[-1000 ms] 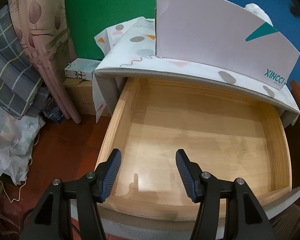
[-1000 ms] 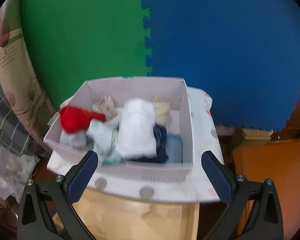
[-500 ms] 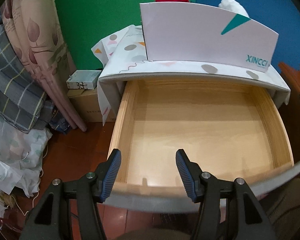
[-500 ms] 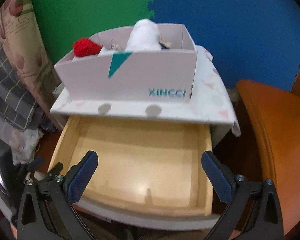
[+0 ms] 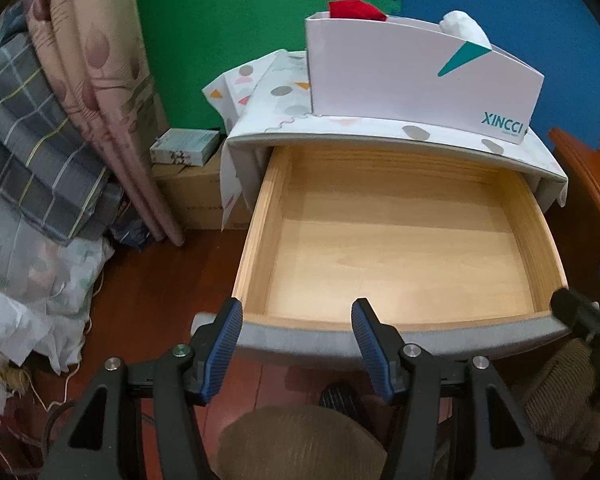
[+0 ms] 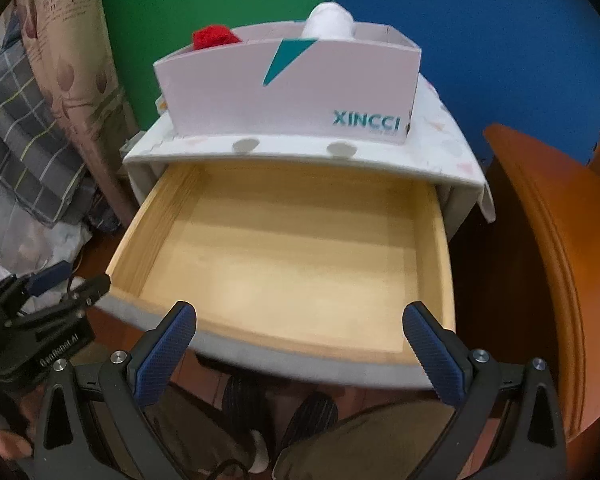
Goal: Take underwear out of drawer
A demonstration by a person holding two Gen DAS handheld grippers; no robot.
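Pulled fully out at picture centre: one pale wooden drawer [image 5: 396,240], rectangular, smooth-grained, grey-fronted, bare boards showing across its floor. At 12 o'clock, on the cabinet top [image 5: 340,128] under a white cloth with grey dots and coloured triangles: one white cardboard box [image 5: 412,76], printed "XINCCI" in teal at its lower right corner, with one teal triangle higher up. Peeking over the box rim: two bundles of fabric, one red [image 5: 354,9] and one white [image 5: 462,26], soft and rolled; whether underwear, impossible to tell.

At 6 o'clock in the left wrist view: left gripper [image 5: 297,334], two black arms with ribbed blue pads, jaws parted and holding nothing, hovering above the drawer's grey front edge. At 6 o'clock in the right wrist view: right gripper [image 6: 300,340], same build, jaws spread wider, likewise holding nothing, over the same front edge. At 8 o'clock there, the other tool's black body, lettered "GenRobot.AI".

At 9 o'clock: folded plaid bedding [image 5: 36,140] in grey, stacked against leaf-patterned pink fabric [image 5: 96,80]. At 10 o'clock beside the cabinet: one small printed carton [image 5: 186,151] on one brown cardboard box [image 5: 196,196]. At 3 o'clock: curved orange-brown wood [image 6: 552,248]. Behind: foam wall mats, green [image 5: 228,20] left, blue [image 5: 540,12] right, interlocking. Below: brown corduroy knees [image 5: 296,444].
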